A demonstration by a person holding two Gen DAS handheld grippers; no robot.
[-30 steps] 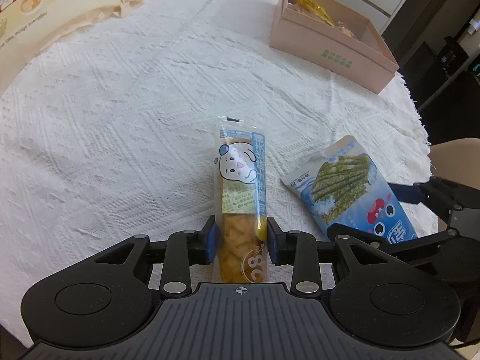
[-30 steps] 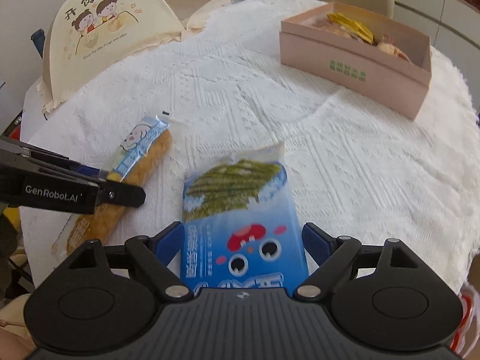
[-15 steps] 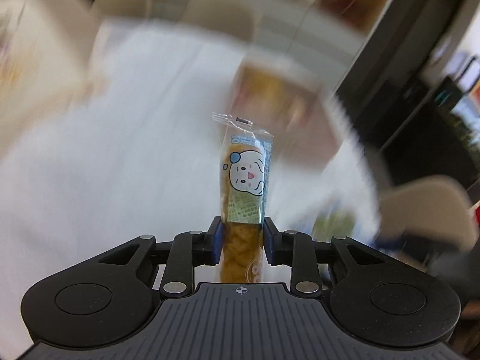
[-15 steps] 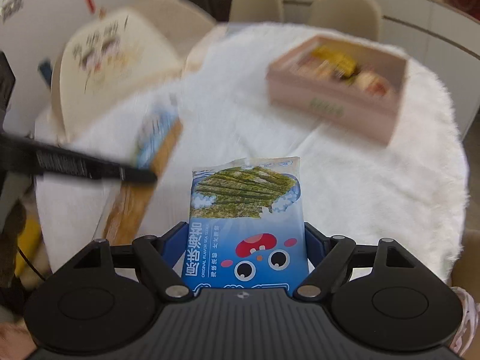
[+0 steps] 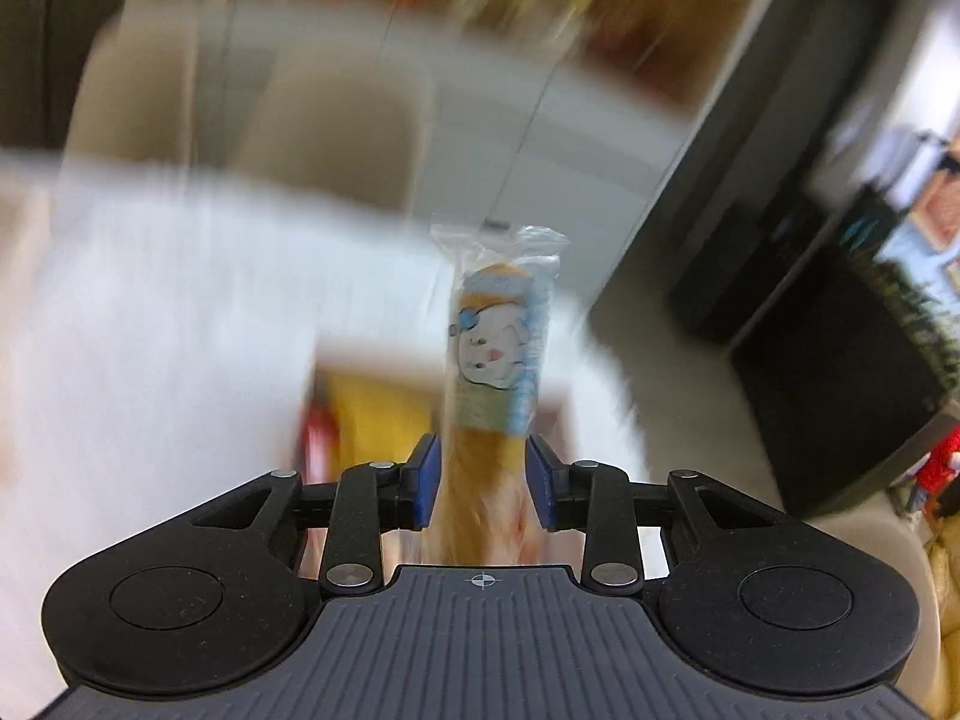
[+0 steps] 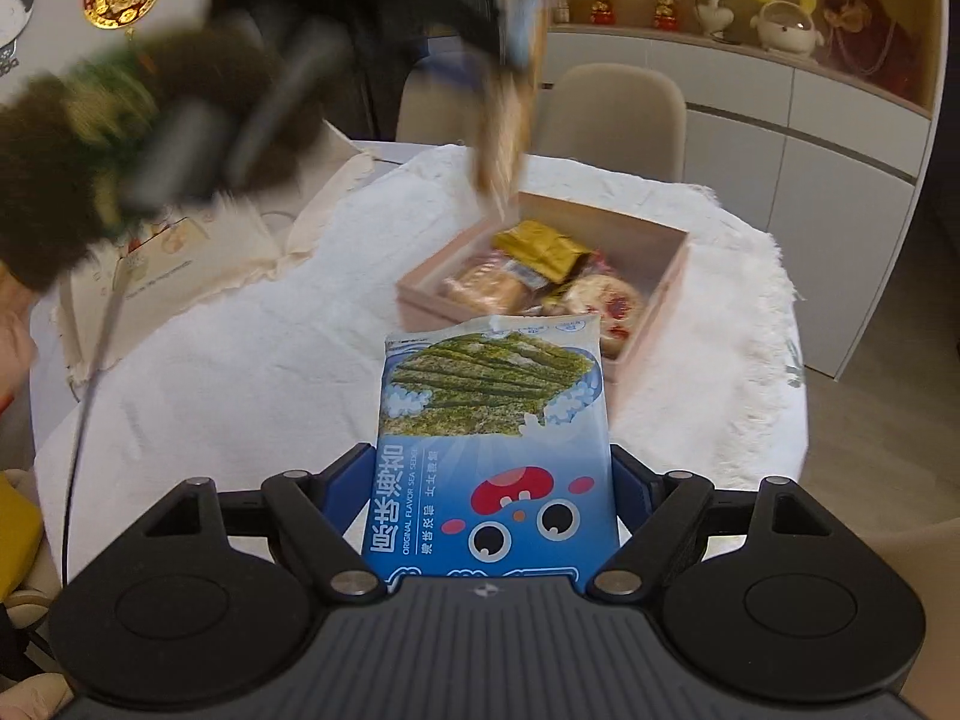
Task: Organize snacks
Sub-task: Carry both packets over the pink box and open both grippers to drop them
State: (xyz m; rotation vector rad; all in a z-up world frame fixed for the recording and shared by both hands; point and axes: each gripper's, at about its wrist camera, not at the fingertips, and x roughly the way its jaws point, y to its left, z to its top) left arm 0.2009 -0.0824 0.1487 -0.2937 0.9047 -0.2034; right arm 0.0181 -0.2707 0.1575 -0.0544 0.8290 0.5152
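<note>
The left gripper (image 5: 483,480) squeezed the bread stick (image 5: 501,354) low down (soft, easily squashed). The right gripper (image 6: 492,501) pinched the light, crinkly seaweed bag (image 6: 492,420) at the bottom middle.

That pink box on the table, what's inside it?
The pink box holds several wrapped snacks: a gold packet and clear-wrapped pastries. Its near corner is covered by the seaweed packet held in front.

The blue seaweed snack bag (image 6: 492,450) I hold says "ORIGINAL FLAVOR SEA SEDGE", with big Chinese words beside it. The writing on my bread stick wrapper (image 5: 498,348) is too blurry.
</note>
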